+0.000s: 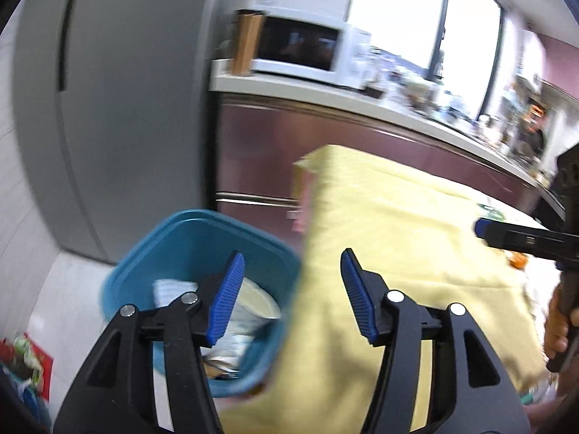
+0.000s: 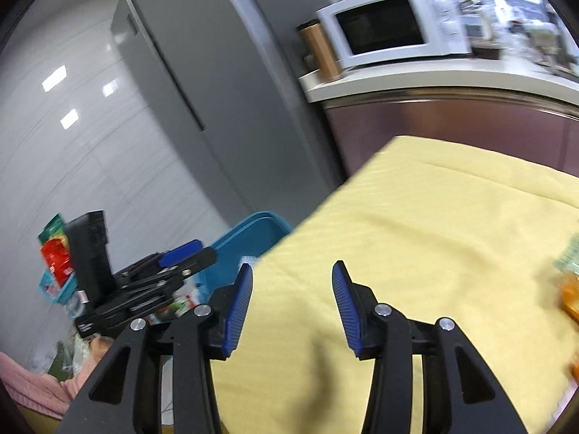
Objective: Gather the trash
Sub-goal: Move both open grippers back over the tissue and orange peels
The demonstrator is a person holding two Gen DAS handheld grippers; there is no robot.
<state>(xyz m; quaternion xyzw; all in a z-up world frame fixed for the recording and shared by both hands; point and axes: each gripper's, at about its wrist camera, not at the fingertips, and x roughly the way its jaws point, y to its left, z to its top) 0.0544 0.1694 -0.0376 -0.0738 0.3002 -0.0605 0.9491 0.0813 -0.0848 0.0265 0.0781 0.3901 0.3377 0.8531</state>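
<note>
Left gripper (image 1: 293,296) tilted downward, jaws parted, blue pads (image 1: 228,300) apart, nothing between them. Right gripper (image 2: 292,309) same: tilted down, jaws parted, pads (image 2: 345,307) empty. Both held side by side, near each other. From the left wrist view, the hand (image 1: 559,322) is wrapped on the right gripper's handle. A pink sleeve (image 2: 39,379) shows behind the left gripper.

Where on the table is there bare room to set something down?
The yellow tablecloth is bare from its edge by the blue bin across the middle, under both open, empty claws. It gets crowded toward the right side, where orange and green wrappers lie. The bin already holds trash.
</note>
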